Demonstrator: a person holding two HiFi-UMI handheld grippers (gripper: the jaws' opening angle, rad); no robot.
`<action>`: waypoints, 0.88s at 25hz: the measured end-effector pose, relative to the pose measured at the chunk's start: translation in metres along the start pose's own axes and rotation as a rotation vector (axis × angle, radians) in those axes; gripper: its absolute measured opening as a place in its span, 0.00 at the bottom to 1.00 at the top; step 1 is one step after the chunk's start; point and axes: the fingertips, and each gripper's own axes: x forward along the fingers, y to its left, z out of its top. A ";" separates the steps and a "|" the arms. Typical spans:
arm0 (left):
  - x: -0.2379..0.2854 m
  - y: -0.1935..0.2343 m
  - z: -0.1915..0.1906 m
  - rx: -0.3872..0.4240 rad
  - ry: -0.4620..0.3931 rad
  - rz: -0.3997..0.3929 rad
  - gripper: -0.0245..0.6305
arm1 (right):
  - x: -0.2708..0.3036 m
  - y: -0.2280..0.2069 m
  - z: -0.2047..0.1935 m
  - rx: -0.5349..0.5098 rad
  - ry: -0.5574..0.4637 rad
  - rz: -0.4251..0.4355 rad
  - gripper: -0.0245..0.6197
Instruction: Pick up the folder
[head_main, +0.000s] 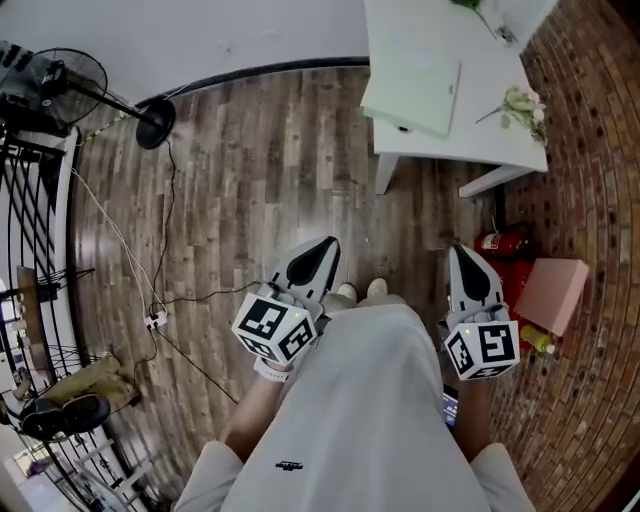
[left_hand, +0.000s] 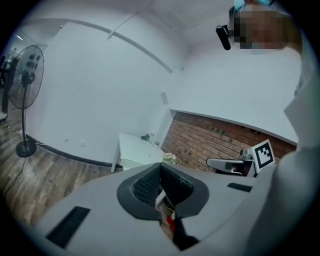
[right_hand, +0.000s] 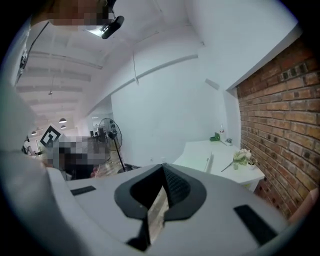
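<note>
Wood plank floor (head_main: 260, 180), white wall (head_main: 200, 35), brick wall (head_main: 590, 180) at right, white table (head_main: 480, 75), standing fan (head_main: 65, 85).

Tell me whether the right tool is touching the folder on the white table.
Apart. The head view shows the right tool down close to the person, with wood floor between it and the folder on the table.

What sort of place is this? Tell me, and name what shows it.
Probably a plain indoor workroom or office, though that is a guess. It has a wood-plank floor, a brick wall, a white table bearing a pale folder, and a standing fan.
</note>
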 end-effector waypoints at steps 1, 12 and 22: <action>-0.002 -0.003 0.002 -0.007 -0.007 0.010 0.07 | -0.001 -0.002 0.006 -0.008 -0.011 0.008 0.04; 0.014 -0.059 0.008 0.072 -0.035 0.031 0.07 | -0.031 -0.027 0.011 0.016 -0.102 0.065 0.04; 0.019 -0.085 0.020 0.181 -0.093 0.122 0.07 | -0.064 -0.059 0.025 0.176 -0.289 0.081 0.04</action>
